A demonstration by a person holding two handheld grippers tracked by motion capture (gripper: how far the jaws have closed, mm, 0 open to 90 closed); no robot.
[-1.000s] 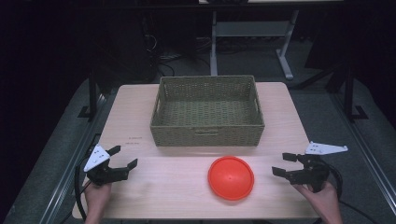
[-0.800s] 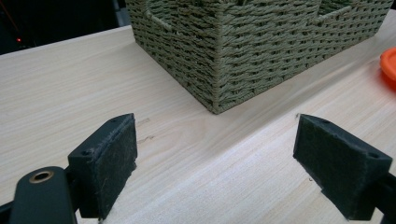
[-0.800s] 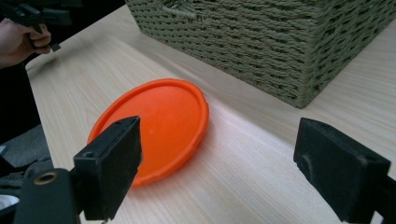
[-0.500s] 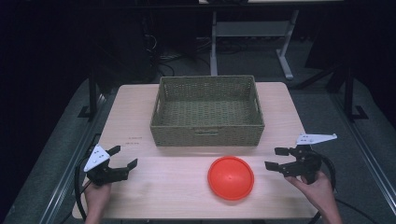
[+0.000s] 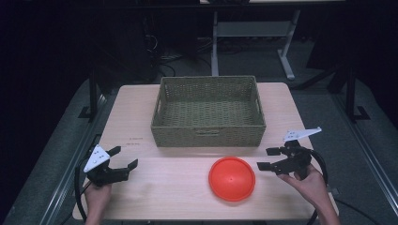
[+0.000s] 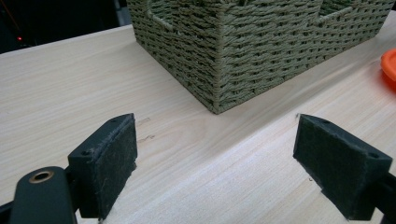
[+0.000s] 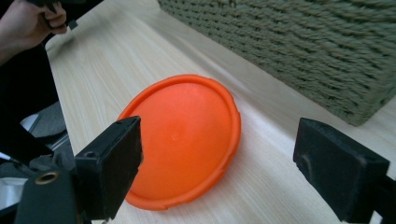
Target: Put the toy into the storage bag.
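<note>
**Facing an orange disc with spread jaws**

Lying flat on the wooden table (image 5: 155, 187), an orange disc (image 5: 232, 178) is sitting near the front edge, a little right of the middle. It is round, domed upward, with a raised rim, and it is resting just in front of a woven basket (image 5: 209, 134) that is standing in the middle of the table toward the far edge. Disc and basket are lying near each other but apart.

The right gripper (image 5: 271, 159) is being held by a hand (image 5: 307, 184) near the table's front right corner. Its jaws are standing wide apart and gripping nothing. They are pointing toward the disc, just beside its right rim and not touching it. In the right gripper view, the disc (image 7: 182, 137) is showing between and beyond the two black padded jaws, with the basket wall (image 7: 303, 51) rising behind it.

The left gripper (image 5: 123, 159) is being held near the front left corner, well apart from the disc. Its jaws are also standing spread and empty. In the left gripper view, they are framing bare tabletop, with the basket's near corner (image 6: 219, 70) ahead.
</note>
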